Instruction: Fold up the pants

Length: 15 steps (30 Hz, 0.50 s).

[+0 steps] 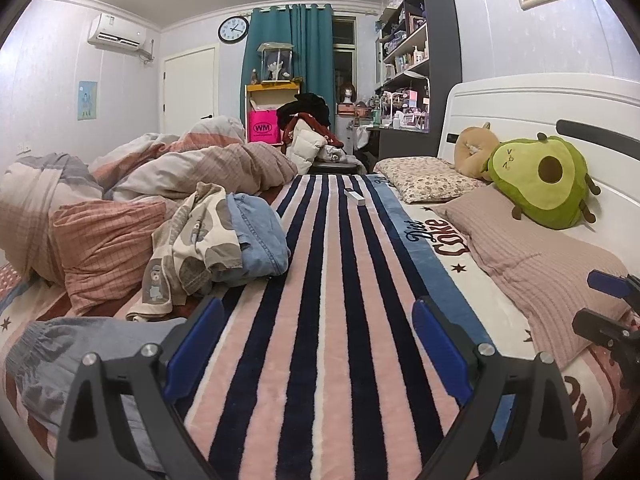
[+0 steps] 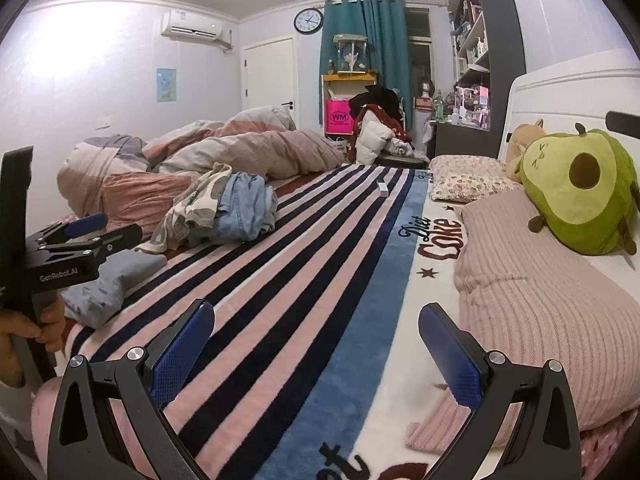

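Both tools, left tool [image 1: 316, 344] and right tool [image 2: 316, 352], gape wide, holding nothing; grey pants [image 1: 80, 360] and jeans [image 1: 260, 236] lie crumpled on bed [image 1: 340, 320], no fold visible.

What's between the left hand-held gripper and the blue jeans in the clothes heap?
Only bare striped blanket in the left wrist view, between the left hand-held gripper and the blue jeans.

Both wrist cameras sit low and close over the near end of the striped blanket [image 1: 320, 280], facing the far curtain [image 2: 368, 52]; the right view sits further right.
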Available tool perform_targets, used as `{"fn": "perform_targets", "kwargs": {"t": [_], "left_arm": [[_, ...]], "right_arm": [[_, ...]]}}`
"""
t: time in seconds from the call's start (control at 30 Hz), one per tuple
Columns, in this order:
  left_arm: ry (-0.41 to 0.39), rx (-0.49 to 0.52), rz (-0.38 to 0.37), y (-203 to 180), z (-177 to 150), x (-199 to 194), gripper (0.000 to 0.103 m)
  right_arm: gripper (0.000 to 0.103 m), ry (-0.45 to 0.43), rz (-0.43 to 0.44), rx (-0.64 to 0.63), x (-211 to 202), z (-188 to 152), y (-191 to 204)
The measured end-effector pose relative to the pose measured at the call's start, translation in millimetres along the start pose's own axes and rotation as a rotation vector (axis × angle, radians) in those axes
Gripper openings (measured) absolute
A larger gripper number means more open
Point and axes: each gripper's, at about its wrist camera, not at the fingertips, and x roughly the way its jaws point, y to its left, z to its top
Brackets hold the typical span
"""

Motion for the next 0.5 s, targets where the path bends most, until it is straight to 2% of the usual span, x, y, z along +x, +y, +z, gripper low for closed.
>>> {"fn": "perform_targets", "kwargs": {"t": [0.5], "left_arm": [[-0.004, 0.0, -0.005, -1.2, 0.9, -0.1, 0.094]], "right_arm": [[0.102, -0.003, 0.001, 0.012, -0.6, 0.8, 0.7]]}}
